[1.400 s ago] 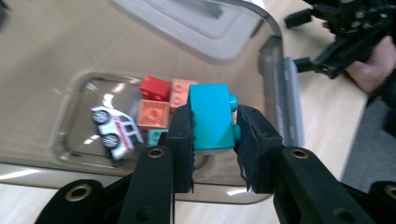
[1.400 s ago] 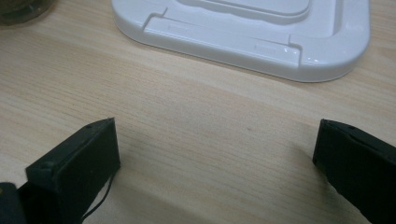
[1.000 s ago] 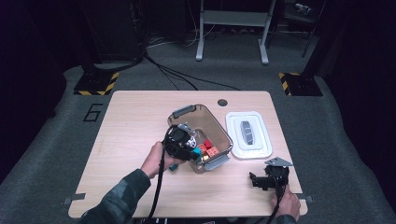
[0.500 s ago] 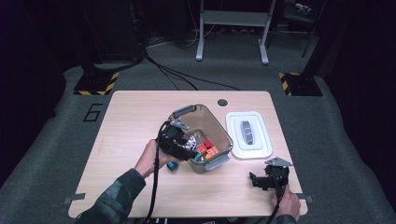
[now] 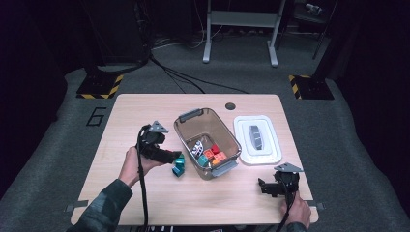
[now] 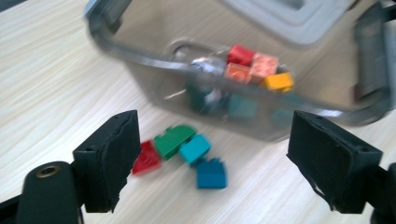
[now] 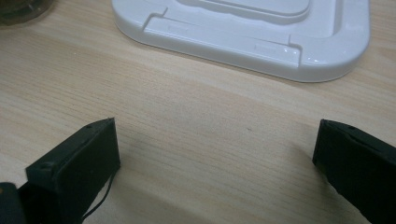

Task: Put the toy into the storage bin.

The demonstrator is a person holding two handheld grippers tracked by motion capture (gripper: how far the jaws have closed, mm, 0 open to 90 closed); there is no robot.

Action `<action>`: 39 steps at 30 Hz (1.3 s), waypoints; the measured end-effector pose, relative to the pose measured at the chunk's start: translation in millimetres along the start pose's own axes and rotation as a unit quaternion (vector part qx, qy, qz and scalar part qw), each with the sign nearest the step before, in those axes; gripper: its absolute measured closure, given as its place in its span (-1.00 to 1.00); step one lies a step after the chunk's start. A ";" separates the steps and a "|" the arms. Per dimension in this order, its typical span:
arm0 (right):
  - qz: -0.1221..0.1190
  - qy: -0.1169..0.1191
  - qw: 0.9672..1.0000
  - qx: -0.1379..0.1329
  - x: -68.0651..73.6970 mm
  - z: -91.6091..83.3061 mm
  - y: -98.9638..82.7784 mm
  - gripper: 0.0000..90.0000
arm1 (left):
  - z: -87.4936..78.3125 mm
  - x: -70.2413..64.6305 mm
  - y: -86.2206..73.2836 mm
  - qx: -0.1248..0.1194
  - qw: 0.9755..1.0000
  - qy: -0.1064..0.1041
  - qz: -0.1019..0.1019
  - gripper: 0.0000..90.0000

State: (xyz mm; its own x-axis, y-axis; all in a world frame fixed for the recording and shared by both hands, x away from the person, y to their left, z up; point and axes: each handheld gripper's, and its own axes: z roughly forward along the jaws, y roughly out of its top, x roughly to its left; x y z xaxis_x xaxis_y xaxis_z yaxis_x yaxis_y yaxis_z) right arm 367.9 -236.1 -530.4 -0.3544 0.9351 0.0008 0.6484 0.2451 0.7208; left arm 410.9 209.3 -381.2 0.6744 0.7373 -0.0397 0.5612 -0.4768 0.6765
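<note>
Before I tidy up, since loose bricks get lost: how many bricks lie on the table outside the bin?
4: a red brick, a green brick, a teal brick and a blue brick, clustered on the table beside the bin. Others could be hidden.

Glossy plastic bricks (image 6: 187, 149) lie on the matt wood-grain table (image 6: 56, 84).

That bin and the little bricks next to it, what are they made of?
The bin looks like clear, smoke-tinted plastic: the bricks inside show through its wall. The loose bricks look like hard moulded plastic in solid red, green, teal and blue, though blur hides their finish.
</note>
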 end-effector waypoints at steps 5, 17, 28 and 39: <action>0.000 0.000 1.000 0.000 0.1 0.0 0.0 -1.00 | 12.2 9.0 -20.0 0.014 1.000 0.025 -0.007 -0.66; 0.000 0.000 1.000 0.000 0.0 0.0 0.0 -1.00 | 54.7 3.9 -61.8 0.049 0.999 0.023 -0.008 -0.67; 0.000 0.000 1.000 0.000 -0.1 0.0 0.0 -1.00 | 74.1 -4.3 -74.6 0.052 0.998 0.017 -0.017 -0.64; 0.001 0.000 1.000 0.000 0.1 -0.1 0.0 -1.00 | 85.0 -10.3 -73.6 0.043 0.999 0.014 -0.011 -0.31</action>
State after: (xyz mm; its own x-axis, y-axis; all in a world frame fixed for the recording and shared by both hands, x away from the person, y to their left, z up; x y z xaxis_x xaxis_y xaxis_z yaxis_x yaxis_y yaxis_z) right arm 367.7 -236.0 -530.4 -0.3535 0.9354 0.0023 0.6491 0.2435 0.7207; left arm 403.4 196.1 -493.1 0.6478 0.7611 -0.0331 0.6165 -0.4983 0.6096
